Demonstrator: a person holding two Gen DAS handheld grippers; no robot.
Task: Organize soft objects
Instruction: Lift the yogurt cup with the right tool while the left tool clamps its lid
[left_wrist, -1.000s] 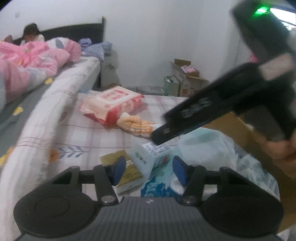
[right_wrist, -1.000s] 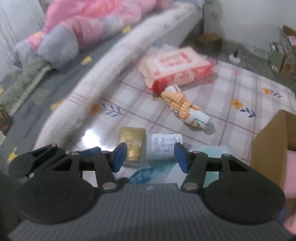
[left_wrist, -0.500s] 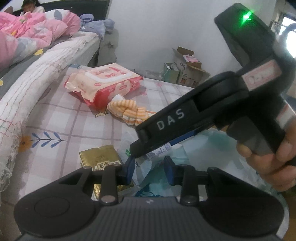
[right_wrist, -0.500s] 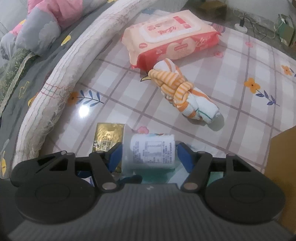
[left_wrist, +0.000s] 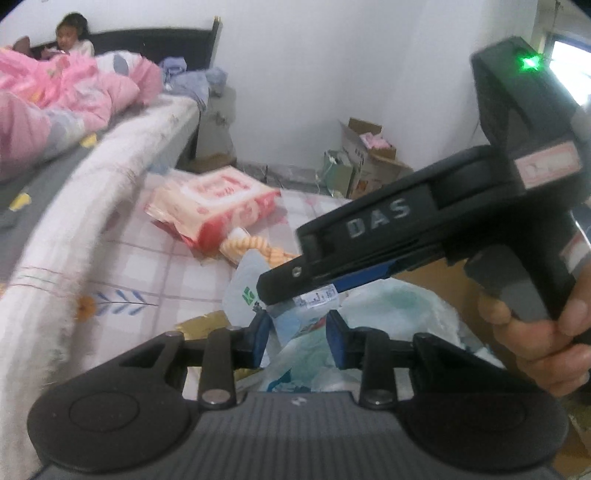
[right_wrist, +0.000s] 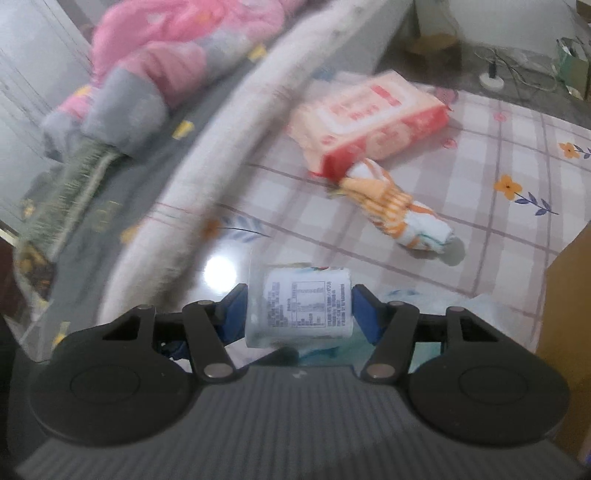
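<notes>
The right gripper (right_wrist: 299, 310) was clamped on a small tissue pack (right_wrist: 300, 308), low at frame centre, lifted above the checked mat (right_wrist: 498, 229). The pack looked light, soft and slick-wrapped, best held across its flat sides. The left gripper (left_wrist: 297, 338) stood part-closed around a crinkly plastic bag (left_wrist: 295, 354); whether it actually gripped was unclear.

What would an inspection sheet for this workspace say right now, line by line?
Surface: checked floral mat, beside a bed.
Job's things: small tissue pack lifted; wipes pack and rolled orange cloth lying on the mat.
Clutter: gold packet, plastic bag.
Grippers: right gripper clamps the tissue pack; left gripper grips the bag's plastic.
Cables: wires by the wall.
Surroundings: cardboard box, child on the bed.
</notes>
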